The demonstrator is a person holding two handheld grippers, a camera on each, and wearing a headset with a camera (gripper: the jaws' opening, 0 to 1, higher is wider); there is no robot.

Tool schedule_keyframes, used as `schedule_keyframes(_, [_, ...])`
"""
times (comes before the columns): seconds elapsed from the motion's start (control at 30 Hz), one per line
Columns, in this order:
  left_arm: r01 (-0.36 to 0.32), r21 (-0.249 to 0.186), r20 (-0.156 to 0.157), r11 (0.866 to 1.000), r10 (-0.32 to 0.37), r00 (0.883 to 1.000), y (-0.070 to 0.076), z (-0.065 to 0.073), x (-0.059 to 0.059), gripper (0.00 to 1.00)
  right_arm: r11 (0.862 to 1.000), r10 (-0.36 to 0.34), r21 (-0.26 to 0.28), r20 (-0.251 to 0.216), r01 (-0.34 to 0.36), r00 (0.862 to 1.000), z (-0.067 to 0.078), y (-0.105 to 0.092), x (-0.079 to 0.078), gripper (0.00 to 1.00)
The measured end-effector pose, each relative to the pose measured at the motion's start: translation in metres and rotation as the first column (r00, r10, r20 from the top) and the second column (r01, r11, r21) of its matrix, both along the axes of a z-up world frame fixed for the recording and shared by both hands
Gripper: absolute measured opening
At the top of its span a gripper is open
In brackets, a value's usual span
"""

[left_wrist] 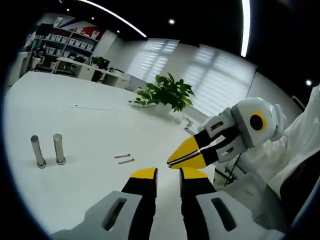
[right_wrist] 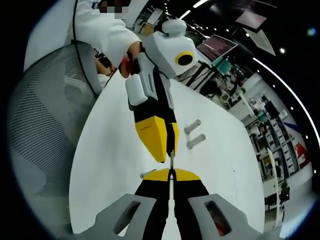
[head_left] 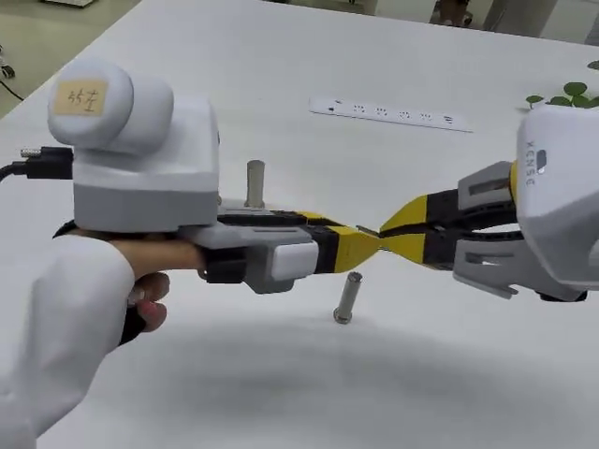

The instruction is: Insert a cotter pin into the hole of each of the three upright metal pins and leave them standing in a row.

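My left gripper [head_left: 371, 241] reaches in from the left and my right gripper [head_left: 387, 231] from the right; their yellow tips meet above the table. The right gripper [right_wrist: 170, 175] is shut on a thin cotter pin [right_wrist: 170, 163] that sticks out toward the left gripper's tips [right_wrist: 168, 154]. In its own view, the left gripper [left_wrist: 168, 173] has a gap between its jaws and nothing in it. One metal pin [head_left: 255, 182] stands behind the left gripper and another [head_left: 347, 297] in front. Both pins [left_wrist: 37, 151] [left_wrist: 59, 148] stand upright side by side. Two loose cotter pins [left_wrist: 123, 158] lie on the table.
The white table [head_left: 281, 75] carries a white power strip [head_left: 388, 112] at the back and a green plant [head_left: 569, 94] at the far right. A mesh chair [right_wrist: 45, 130] stands beside the table in the right gripper view.
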State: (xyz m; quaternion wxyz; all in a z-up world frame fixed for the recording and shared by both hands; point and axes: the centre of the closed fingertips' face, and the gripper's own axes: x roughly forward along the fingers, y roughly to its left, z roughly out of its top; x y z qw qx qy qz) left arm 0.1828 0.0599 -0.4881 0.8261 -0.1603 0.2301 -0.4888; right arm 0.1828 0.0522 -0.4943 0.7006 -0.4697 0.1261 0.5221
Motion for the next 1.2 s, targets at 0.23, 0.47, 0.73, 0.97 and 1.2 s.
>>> schedule_keyframes(0.23, [0.008,-0.007,-0.004,1.000,-0.008,1.000,-0.0032,0.0000,-0.0003,0.09,1.000,0.000,-0.005,-0.007,0.000,1.000,-0.0014,-0.0004,-0.0019,0.00])
schedule_keyframes(0.47, [0.023,0.000,-0.005,1.000,-0.023,1.000,-0.0063,-0.0008,-0.0021,0.05,1.000,0.005,-0.002,-0.009,-0.005,1.000,-0.0017,0.0029,-0.0044,0.00])
schedule_keyframes(0.73, [0.025,-0.009,-0.006,1.000,-0.025,1.000,-0.0072,0.0016,-0.0015,0.02,1.000,0.000,0.000,-0.006,0.000,1.000,-0.0019,0.0039,-0.0040,0.00])
schedule_keyframes(0.97, [0.026,-0.009,-0.006,1.000,-0.026,1.000,-0.0074,0.0015,-0.0006,0.02,1.000,-0.005,0.000,0.003,0.005,1.000,-0.0011,0.0040,-0.0032,0.00])
schedule_keyframes(1.2, [0.027,-0.009,0.003,1.000,-0.027,1.000,-0.0072,0.0022,-0.0001,0.01,1.000,-0.001,-0.006,0.011,0.001,1.000,-0.0004,0.0039,-0.0029,0.00])
